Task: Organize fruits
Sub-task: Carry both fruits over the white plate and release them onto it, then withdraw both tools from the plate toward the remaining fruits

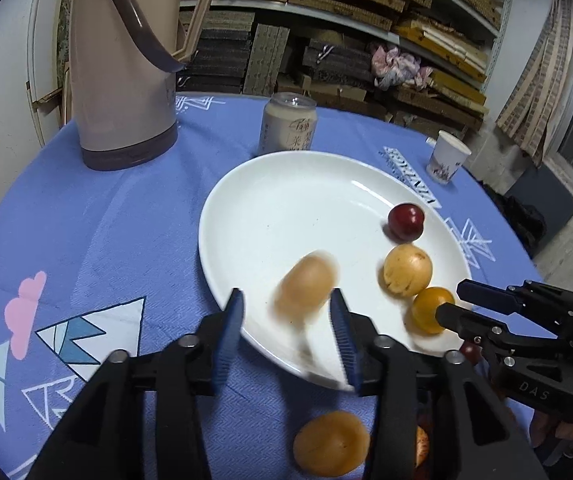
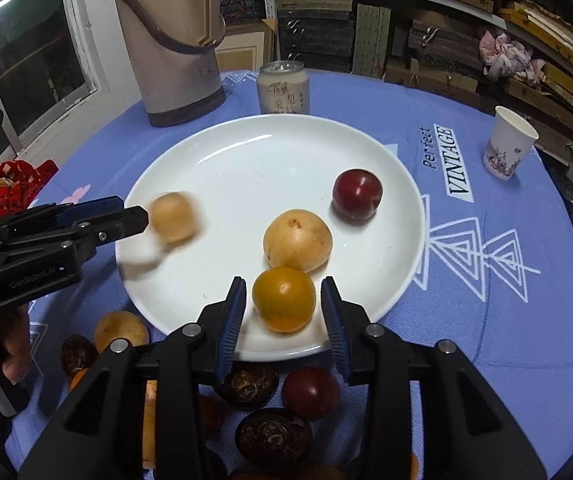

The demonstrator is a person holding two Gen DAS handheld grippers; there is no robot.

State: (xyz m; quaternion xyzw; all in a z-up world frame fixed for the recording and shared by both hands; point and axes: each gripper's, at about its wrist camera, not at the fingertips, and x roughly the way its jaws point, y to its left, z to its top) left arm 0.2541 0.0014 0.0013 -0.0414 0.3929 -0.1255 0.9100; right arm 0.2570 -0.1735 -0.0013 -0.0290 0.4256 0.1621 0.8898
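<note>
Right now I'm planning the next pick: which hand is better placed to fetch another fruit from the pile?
Probably the right. Its gripper is open around the orange fruit at the plate edge, and the pile lies directly beneath it.

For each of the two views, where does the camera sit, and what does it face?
Left wrist: on the left gripper, looking down over the plate; a blurred pale fruit between its open pads; the right gripper enters from the right.
Right wrist: on the right gripper, its pads flanking the orange fruit without touching; the left gripper and a hand at left.
Shared: plate, kettle, can, cup.
</note>
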